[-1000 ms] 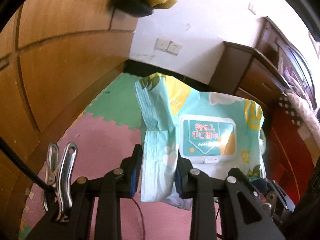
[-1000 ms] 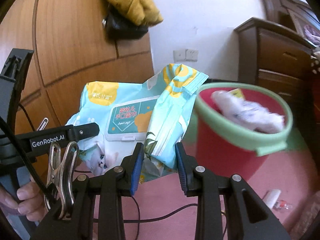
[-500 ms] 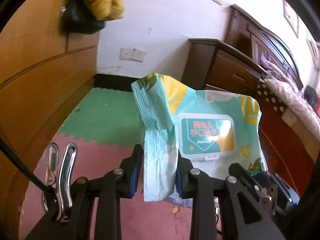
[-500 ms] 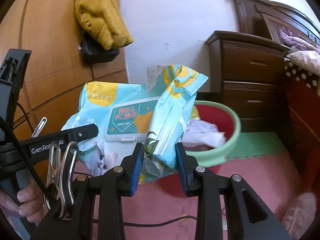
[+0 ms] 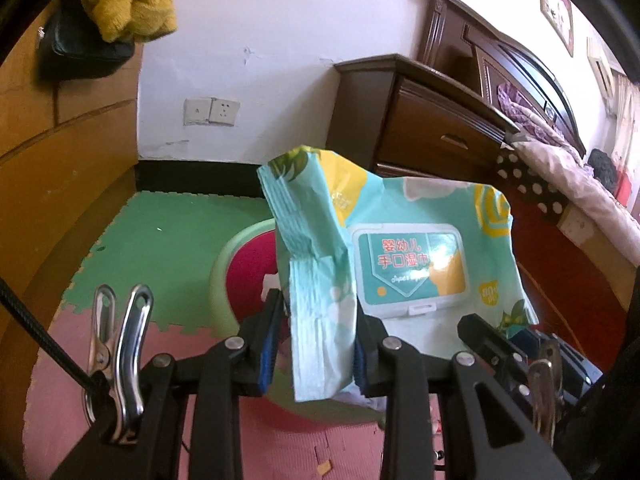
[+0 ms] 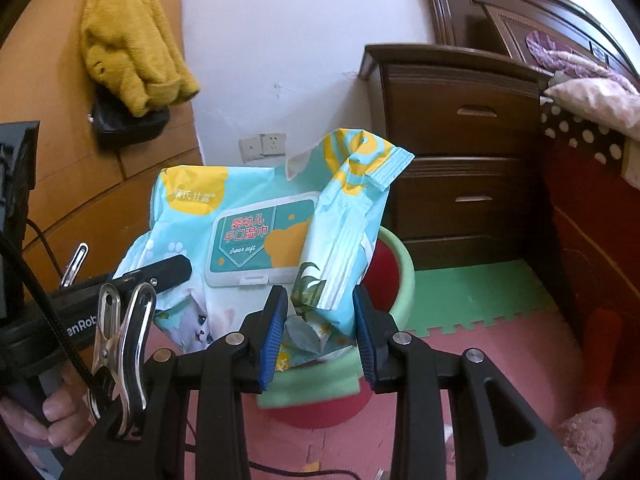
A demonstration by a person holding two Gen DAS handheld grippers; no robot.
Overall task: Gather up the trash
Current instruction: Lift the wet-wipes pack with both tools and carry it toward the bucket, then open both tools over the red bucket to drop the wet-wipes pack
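Your left gripper [image 5: 316, 340] has its blue pads pinched on one crimped end of the wet-wipe pack [image 5: 404, 264], the jaws only a narrow way apart with the folded film filling the gap. Your right gripper [image 6: 320, 328] is closed the same way on the opposite end, so the pack hangs between the two tools, clear of the floor, with its white flip lid facing both cameras.

Just beyond and below the pads sits the bin [image 6: 396, 276], red with a green rim. In the left wrist view its open mouth shows to the left of the pack and partly behind it; in the right wrist view its rim runs beneath the pack's lower edge and out to the right. The pack looks to be over the bin's near side, though I cannot tell how well it is centred. Something white already lies inside the bin.

So I judge the pickup and carry done and only the drop left: open both jaws together so neither end snags. The pack looks wide against the bin's mouth and may catch on the rim. Small scraps [image 6: 310, 467] on the pink mat [image 6: 500, 356] near you may still need collecting.
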